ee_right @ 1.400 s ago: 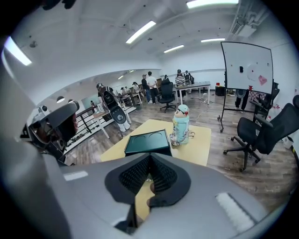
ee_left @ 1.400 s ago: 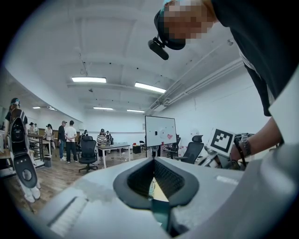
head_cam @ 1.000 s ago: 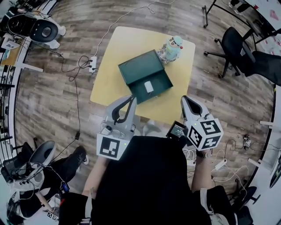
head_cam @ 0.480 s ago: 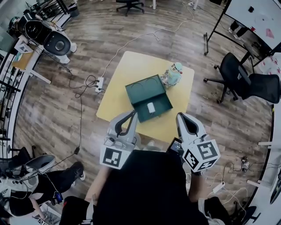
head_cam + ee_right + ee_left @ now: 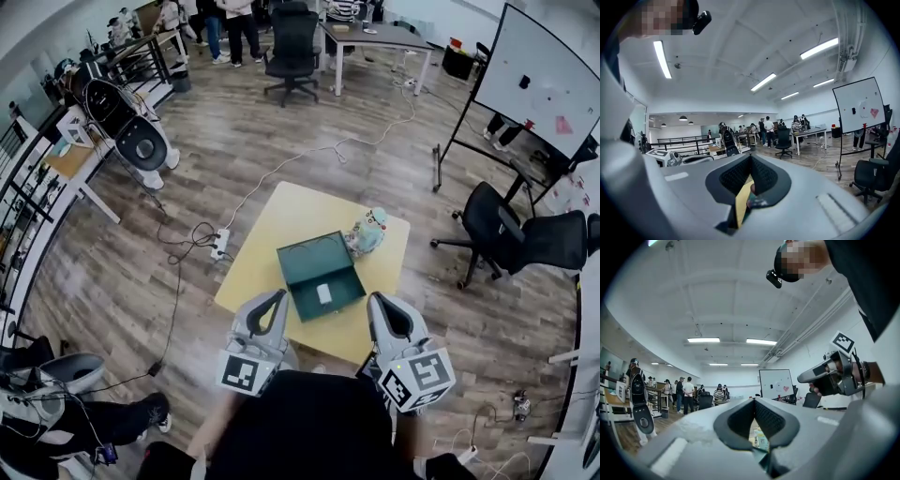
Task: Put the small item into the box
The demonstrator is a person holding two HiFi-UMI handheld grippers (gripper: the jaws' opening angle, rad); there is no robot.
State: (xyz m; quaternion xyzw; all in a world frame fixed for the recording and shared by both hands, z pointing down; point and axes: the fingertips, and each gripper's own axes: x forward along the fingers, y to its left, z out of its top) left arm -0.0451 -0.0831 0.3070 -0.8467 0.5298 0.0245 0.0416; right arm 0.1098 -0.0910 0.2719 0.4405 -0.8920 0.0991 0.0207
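Left gripper (image 5: 278, 295) and right gripper (image 5: 376, 298) clenched and empty — the small white item (image 5: 324, 293) is found in the green box (image 5: 305, 258).

In each gripper view the jaws are seen pressed together at the tips, with nothing caught between them, and both are pointed roughly level across the room. The box is laid open on the yellow table (image 5: 267, 239), the item resting in its near half — a teal toy figure (image 5: 367, 232) is stood just beside its far right corner.
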